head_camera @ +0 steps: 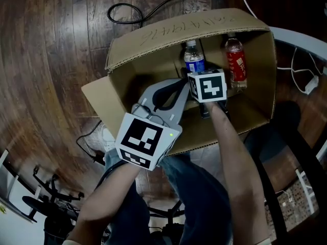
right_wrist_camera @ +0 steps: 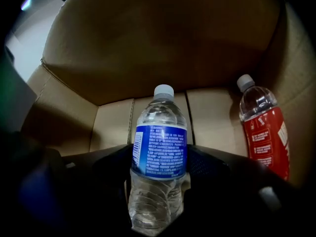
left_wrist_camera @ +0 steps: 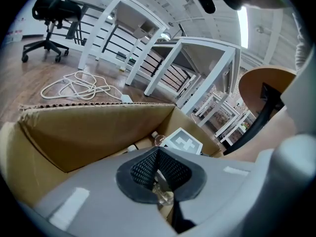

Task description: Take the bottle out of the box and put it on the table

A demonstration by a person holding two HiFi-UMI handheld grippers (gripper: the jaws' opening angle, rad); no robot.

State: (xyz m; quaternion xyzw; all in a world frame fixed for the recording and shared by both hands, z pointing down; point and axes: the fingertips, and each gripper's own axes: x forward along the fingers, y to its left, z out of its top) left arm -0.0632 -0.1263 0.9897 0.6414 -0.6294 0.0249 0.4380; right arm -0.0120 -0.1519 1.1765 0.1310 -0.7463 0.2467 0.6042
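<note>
Hovering shut and empty inside the box, the left gripper is best kept clear. The jaws of the right gripper stand apart astride the blue-labelled bottle upright in the box; closure on its label, then a straight lift, is advised.

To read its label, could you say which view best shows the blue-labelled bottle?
The right gripper view: the blue-labelled bottle stands central, nearly whole, label facing the camera. The head view shows only its cap and upper label from above; the left gripper view gives no sure sight of it.
</note>
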